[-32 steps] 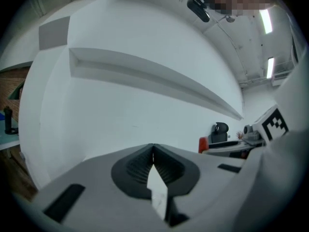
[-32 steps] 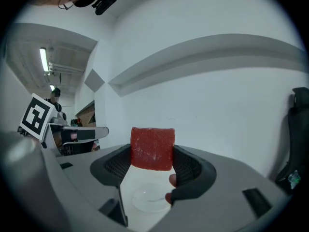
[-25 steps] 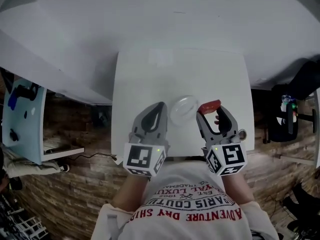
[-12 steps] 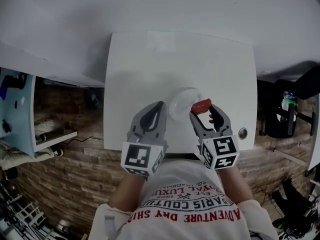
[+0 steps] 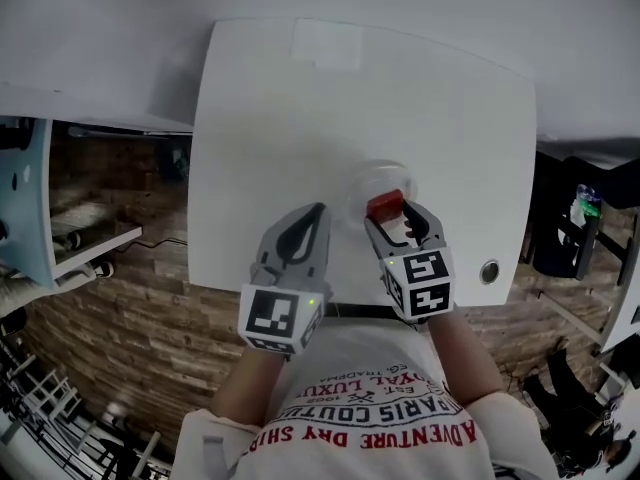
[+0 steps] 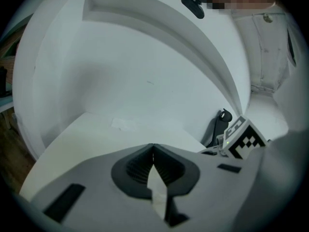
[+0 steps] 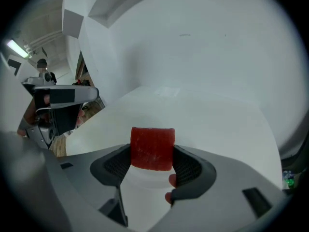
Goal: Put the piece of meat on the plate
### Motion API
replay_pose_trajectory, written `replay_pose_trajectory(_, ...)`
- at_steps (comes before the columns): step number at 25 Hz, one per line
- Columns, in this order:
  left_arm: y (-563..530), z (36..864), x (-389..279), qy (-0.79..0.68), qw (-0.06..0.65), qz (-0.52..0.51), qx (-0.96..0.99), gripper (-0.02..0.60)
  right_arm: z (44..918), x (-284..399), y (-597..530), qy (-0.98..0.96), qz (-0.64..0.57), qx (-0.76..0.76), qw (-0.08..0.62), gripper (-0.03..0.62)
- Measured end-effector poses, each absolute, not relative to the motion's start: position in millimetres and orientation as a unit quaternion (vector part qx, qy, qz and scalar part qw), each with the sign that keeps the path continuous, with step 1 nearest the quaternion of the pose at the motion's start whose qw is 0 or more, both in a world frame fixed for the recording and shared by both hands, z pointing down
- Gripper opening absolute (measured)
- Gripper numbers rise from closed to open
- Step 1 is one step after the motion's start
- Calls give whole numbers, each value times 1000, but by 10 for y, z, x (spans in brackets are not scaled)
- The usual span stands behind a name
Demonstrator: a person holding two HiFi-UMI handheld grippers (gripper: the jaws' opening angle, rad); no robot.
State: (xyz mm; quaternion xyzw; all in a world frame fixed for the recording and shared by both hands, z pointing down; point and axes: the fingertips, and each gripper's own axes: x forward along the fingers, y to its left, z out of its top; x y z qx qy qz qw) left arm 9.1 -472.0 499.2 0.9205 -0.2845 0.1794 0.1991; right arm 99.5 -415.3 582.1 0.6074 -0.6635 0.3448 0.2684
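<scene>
You are gripping the red, blocky piece of meat (image 7: 152,146) in your right gripper (image 5: 393,218), its jaws clamping the block's two flat side faces. The meat is hanging over the near edge of the small, round, pale plate (image 5: 362,176), and I cannot tell whether it is touching the plate. Your left gripper (image 5: 320,211) is hovering just left of the plate on its near side, jaws pressing together on nothing. The plate is sitting on the white table (image 5: 270,118).

The meat is looking light and soft, probably a little slick, so a harder squeeze is likely to be denting it rather than securing it. Taking it across the middle of the flat sides, as you are doing, seems the safest hold. On release it may be clinging to one pad, so you are better off lowering it near the plate's middle before parting the jaws.
</scene>
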Motion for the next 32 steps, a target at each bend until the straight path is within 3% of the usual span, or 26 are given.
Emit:
replay_pose_trajectory(14,-4599,5400,12,-281,217,224,908,8,6280,893,-4203,-658,358,562,351,275)
replay_pose_trajectory(28,-4651,5344,63,-284,217,224,907,8,6270,878,-4279,-671,371,542,344,276)
replay_pose_trajectory(32,-4695,5196,107,-279,201,213,915,8,6033,894,-4331,-675,384,564,280,276)
